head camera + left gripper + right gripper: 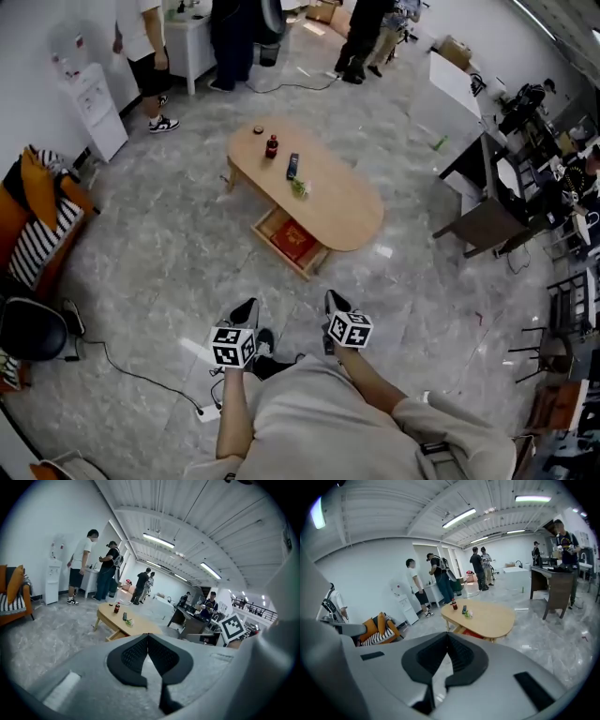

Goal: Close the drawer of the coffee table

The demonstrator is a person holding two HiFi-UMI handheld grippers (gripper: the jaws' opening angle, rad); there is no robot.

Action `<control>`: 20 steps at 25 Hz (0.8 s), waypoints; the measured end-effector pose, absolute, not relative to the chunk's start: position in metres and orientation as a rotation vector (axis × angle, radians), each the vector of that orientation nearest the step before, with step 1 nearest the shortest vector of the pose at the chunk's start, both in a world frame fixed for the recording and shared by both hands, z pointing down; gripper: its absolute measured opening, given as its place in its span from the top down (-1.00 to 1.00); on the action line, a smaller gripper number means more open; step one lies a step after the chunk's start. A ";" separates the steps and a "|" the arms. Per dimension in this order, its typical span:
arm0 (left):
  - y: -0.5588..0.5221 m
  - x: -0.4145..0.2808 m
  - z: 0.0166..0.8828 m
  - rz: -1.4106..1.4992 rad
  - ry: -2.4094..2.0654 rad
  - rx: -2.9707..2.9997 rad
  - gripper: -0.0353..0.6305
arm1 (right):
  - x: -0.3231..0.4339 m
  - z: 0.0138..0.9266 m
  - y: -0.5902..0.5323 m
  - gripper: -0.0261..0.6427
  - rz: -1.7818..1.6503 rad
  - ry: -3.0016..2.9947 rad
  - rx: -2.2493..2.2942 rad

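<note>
The wooden drawer (270,226) of the oval light-wood coffee table (328,199) sticks out. The left gripper (247,307) and right gripper (335,300) have jaws pinched together, holding nothing.

Left gripper (246,309), right gripper (336,302): jaws together, empty

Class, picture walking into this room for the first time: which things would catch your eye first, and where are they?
The oval light-wood coffee table stands mid-floor, its wooden drawer pulled open on the near side with a red flat item inside. Nearest the camera, the left gripper and right gripper point toward the table, both shut and empty.
</note>
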State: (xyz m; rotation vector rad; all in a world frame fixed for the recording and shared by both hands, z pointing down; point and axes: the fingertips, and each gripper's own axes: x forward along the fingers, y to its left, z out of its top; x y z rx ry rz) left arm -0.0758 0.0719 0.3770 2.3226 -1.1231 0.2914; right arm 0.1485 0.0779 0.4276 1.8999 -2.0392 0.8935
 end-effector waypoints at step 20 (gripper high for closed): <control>-0.030 -0.064 0.356 0.364 -1.037 2.438 0.87 | 0.171 0.433 -0.017 0.87 0.975 -1.977 2.098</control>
